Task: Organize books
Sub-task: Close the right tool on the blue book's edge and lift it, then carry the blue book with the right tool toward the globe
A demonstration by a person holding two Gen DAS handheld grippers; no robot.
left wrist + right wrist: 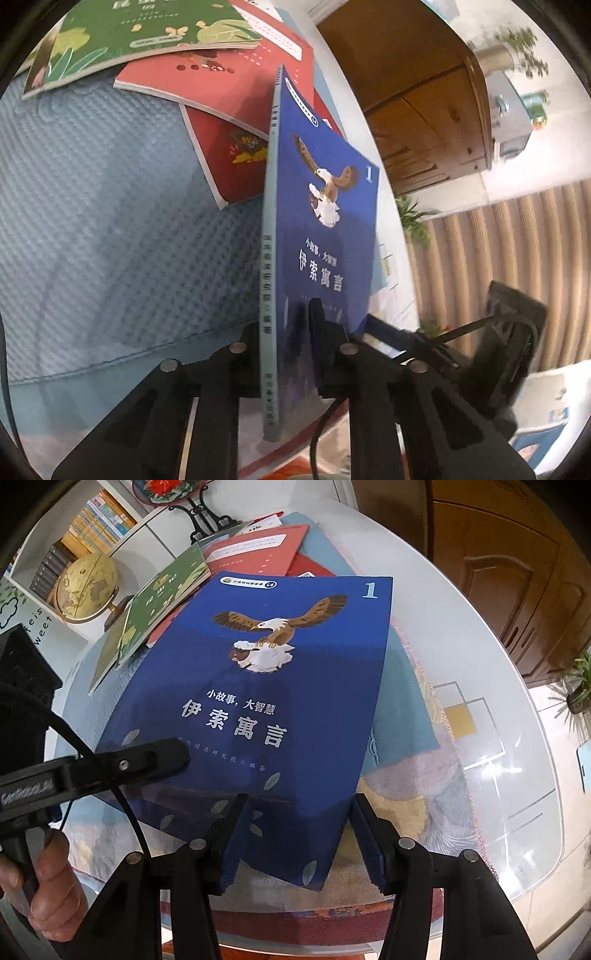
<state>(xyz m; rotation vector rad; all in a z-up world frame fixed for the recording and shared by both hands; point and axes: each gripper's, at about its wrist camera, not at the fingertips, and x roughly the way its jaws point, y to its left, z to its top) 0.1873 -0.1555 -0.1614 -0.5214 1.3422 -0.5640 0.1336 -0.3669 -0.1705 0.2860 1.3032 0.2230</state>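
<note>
Gripping the blue book (325, 236) at its near spine-side edge, the left tongs (291, 332) are clamped together on it, one finger on the cover, the other behind the spine; seen edge-on in the left wrist view, the book stands lifted off the blue cloth (110, 221); cover shows an eagle, a "1" at the far right corner, white Chinese title. In the right wrist view the same blue book (280, 686) fills the middle, tilted, far edge over the other books; the left tongs (162, 760) come in from the left, finger lying on the cover near the lower left; a hand (44, 878) holds that tool's handle at the near left. Right tongs (295, 830) stand apart at the book's near edge, one finger on each side of the near corner, pads not pressing it as far as shown. Far on the cloth: a green book (140, 37) lying over a red book (236, 74), another red book (229, 162) under that, all overlapping loosely. White round surface (461, 635) under the cloth; globe (88, 587) and bookshelf (88, 520) far left; wooden door (517, 572) far right.
</note>
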